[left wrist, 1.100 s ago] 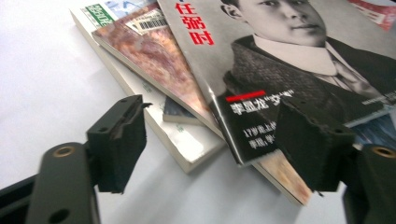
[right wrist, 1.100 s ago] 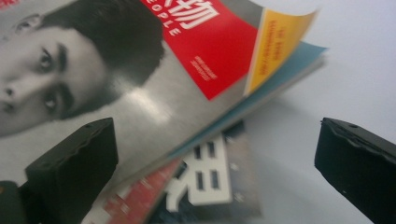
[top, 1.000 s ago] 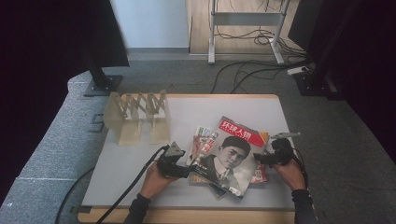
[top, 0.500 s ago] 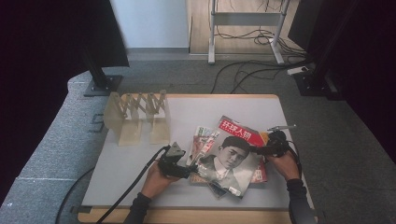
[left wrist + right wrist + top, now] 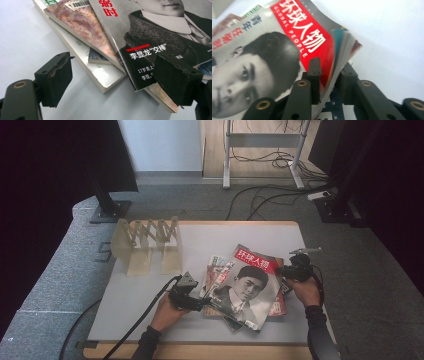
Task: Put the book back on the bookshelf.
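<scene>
Magazine (image 5: 250, 287) covering stack (image 5: 100, 75), gripper (image 5: 329, 75) clamped

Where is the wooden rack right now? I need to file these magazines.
In the high view the rack stands at the table's far left, apart from the magazines, beyond the left gripper.

a recording studio or lab; black curtains (image 5: 60, 160), floor cables (image 5: 260, 195), grey carpet (image 5: 60, 270).
</scene>
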`<action>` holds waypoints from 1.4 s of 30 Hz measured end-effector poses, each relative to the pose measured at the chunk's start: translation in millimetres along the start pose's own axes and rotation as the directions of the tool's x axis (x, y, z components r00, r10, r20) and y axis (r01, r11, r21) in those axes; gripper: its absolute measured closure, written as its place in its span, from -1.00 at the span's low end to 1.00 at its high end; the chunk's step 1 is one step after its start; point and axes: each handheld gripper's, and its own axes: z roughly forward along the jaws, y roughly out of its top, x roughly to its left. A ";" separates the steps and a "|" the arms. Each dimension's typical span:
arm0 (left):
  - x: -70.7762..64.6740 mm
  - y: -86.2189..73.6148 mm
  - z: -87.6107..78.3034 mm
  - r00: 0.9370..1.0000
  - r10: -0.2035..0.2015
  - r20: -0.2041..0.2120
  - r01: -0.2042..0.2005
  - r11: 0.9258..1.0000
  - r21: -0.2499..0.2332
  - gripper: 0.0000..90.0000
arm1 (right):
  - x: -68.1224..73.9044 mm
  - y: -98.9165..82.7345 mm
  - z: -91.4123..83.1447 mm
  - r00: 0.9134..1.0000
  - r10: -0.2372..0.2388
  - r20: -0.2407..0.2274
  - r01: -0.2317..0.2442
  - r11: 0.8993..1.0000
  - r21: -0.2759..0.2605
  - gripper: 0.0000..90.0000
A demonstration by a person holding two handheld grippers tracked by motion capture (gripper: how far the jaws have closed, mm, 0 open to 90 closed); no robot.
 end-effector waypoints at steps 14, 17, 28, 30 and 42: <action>4.0 10.7 -12.7 0.998 0.029 0.053 -0.030 0.999 0.033 -0.69 | 30.7 23.4 -27.2 0.993 -0.121 -0.004 0.120 0.990 -0.069 0.86; 4.2 17.2 -16.9 0.997 0.040 0.061 -0.043 0.998 0.046 -0.70 | 37.7 28.1 -32.0 0.990 -0.144 0.002 0.143 0.986 -0.080 0.85; 7.2 40.8 -26.8 0.991 0.082 0.102 -0.087 0.995 0.053 -0.78 | 63.2 41.1 -56.2 0.974 -0.226 -0.015 0.221 0.963 -0.156 0.90; 6.6 44.3 -28.3 0.990 0.086 0.110 -0.092 0.995 0.045 -0.76 | 68.4 42.7 -60.8 0.969 -0.247 -0.023 0.240 0.956 -0.169 0.90; 4.3 72.5 -27.6 0.983 0.132 0.130 -0.140 0.989 0.055 -0.59 | 96.2 47.8 -85.7 0.934 -0.354 -0.055 0.332 0.913 -0.239 0.90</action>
